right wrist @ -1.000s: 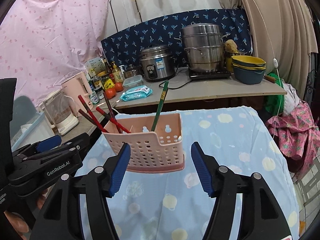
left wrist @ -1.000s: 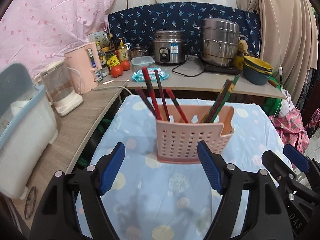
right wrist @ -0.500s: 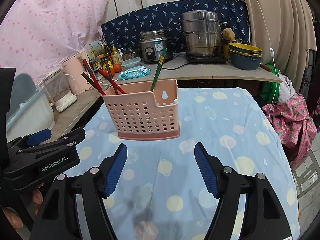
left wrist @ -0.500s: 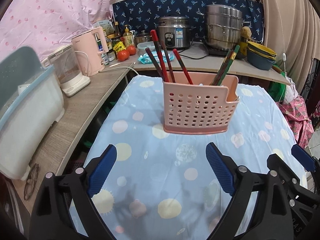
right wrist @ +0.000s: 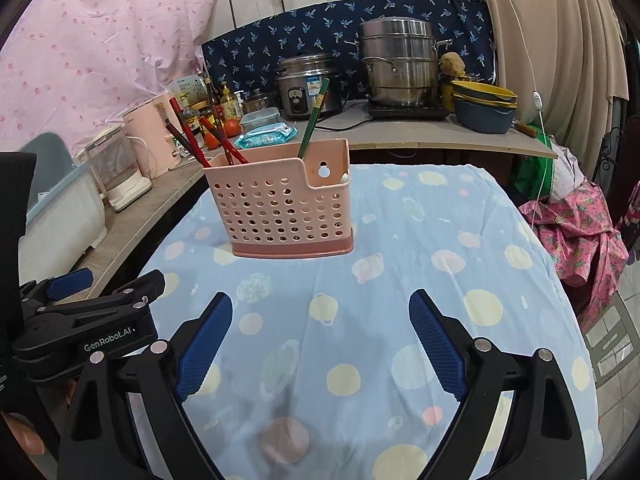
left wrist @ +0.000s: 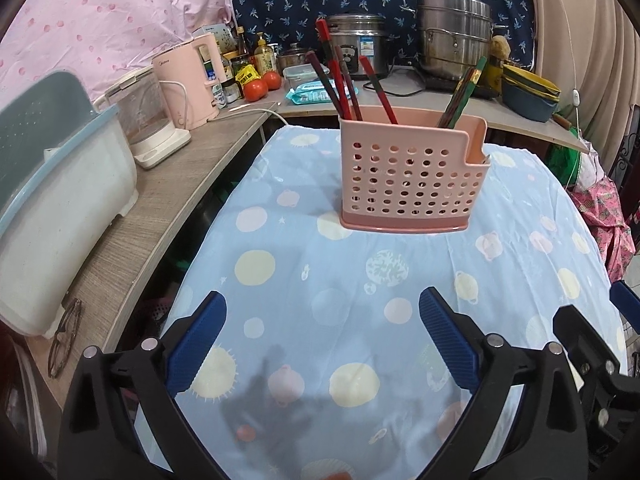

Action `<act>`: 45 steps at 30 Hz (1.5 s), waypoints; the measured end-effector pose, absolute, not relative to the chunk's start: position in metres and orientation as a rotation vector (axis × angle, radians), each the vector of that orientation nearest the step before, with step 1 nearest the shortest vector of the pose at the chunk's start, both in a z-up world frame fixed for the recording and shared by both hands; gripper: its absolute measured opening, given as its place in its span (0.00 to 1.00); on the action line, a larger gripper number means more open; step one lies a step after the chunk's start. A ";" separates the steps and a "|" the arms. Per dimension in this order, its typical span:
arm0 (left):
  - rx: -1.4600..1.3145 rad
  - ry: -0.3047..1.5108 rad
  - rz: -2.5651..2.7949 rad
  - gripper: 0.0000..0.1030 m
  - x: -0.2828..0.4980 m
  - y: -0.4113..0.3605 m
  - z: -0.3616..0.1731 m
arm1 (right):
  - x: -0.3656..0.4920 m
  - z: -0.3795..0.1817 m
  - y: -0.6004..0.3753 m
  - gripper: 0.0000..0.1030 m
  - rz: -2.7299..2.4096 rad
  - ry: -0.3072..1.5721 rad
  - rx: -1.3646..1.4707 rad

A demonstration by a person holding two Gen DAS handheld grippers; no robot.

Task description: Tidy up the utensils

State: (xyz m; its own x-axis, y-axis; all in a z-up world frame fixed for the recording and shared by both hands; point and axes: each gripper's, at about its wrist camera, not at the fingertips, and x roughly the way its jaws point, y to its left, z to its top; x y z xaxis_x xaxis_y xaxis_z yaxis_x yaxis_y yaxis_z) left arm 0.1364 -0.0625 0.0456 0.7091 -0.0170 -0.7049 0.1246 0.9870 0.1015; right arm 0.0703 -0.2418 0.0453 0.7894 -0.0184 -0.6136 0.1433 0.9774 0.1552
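A pink perforated utensil holder (left wrist: pixel 412 176) (right wrist: pixel 286 208) stands upright on a table under a blue cloth (left wrist: pixel 320 280) (right wrist: pixel 440 264) dotted with pastel circles. Red and dark chopsticks (left wrist: pixel 340 80) (right wrist: pixel 188 138) lean in its left part; green and dark chopsticks (left wrist: pixel 464 92) (right wrist: pixel 314 118) lean in its right part. My left gripper (left wrist: pixel 322 320) hangs well short of the holder, jaws still opening, nothing between them. My right gripper (right wrist: pixel 320 322) does the same, jaws opening and empty. The left gripper's body (right wrist: pixel 88 320) shows at the right wrist view's left edge.
A wooden counter (left wrist: pixel 132 224) runs along the left with a white and blue bin (left wrist: pixel 52 184), a glass kettle (left wrist: pixel 148 120) and a pink kettle (left wrist: pixel 188 80). Behind stand tomatoes (left wrist: pixel 256 88), a rice cooker (left wrist: pixel 356 44), a steel steamer pot (left wrist: pixel 456 36) and stacked bowls (left wrist: pixel 528 92).
Both grippers have drawn back from the holder and sunk toward the cloth. Their jaws have spread wider. The holder now looks farther away and stands free on the table.
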 end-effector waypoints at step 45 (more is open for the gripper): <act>0.146 0.813 -0.057 0.90 0.119 -0.053 0.020 | 0.059 0.018 -0.238 0.94 -0.153 0.724 0.206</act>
